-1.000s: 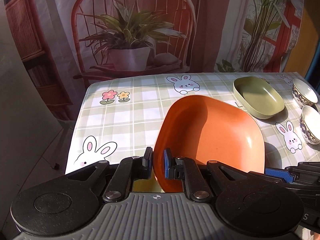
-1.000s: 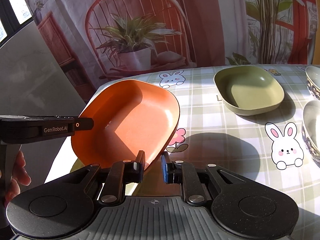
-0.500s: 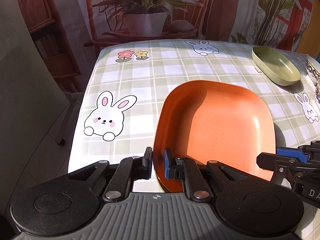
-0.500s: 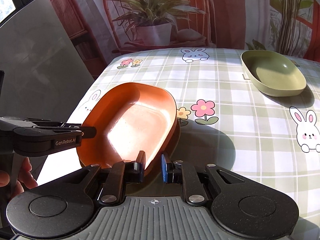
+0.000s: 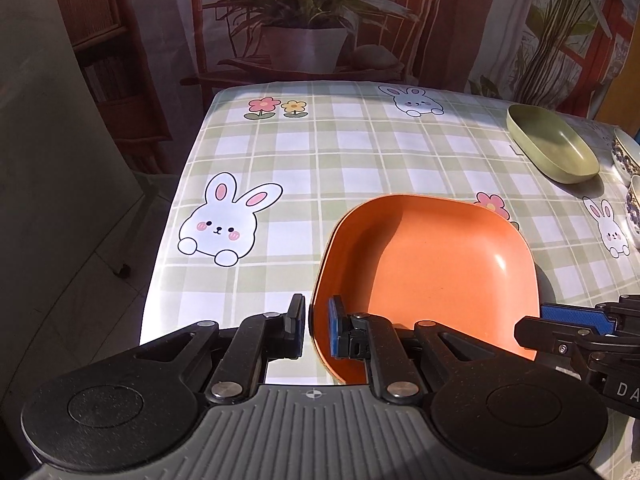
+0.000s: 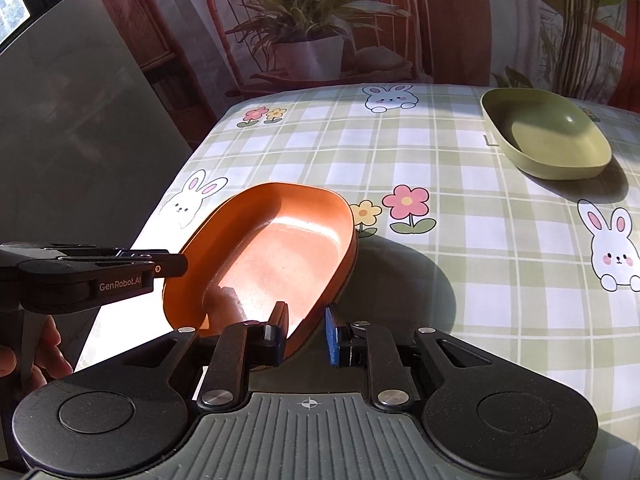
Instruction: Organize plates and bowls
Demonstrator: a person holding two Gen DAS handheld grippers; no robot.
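Note:
An orange squarish plate (image 5: 432, 272) is held low over the near left part of the checked tablecloth (image 5: 320, 152). My left gripper (image 5: 316, 330) is shut on its near left rim. My right gripper (image 6: 306, 334) is shut on its other rim, and it also shows in the left wrist view (image 5: 576, 324). The plate (image 6: 272, 256) tilts slightly in the right wrist view, where the left gripper (image 6: 160, 268) shows at the left. A green oval bowl (image 5: 554, 148) sits at the far right, also seen in the right wrist view (image 6: 548, 136).
Two patterned white bowls (image 5: 628, 176) stand at the right edge, beyond the green bowl. The table's left edge (image 5: 172, 216) drops to the floor. A printed backdrop with a chair and a plant (image 5: 304, 32) hangs behind the table.
Both grippers have brought the orange plate down and flatter, toward the near left part of the table. Both grips on its rim are unchanged.

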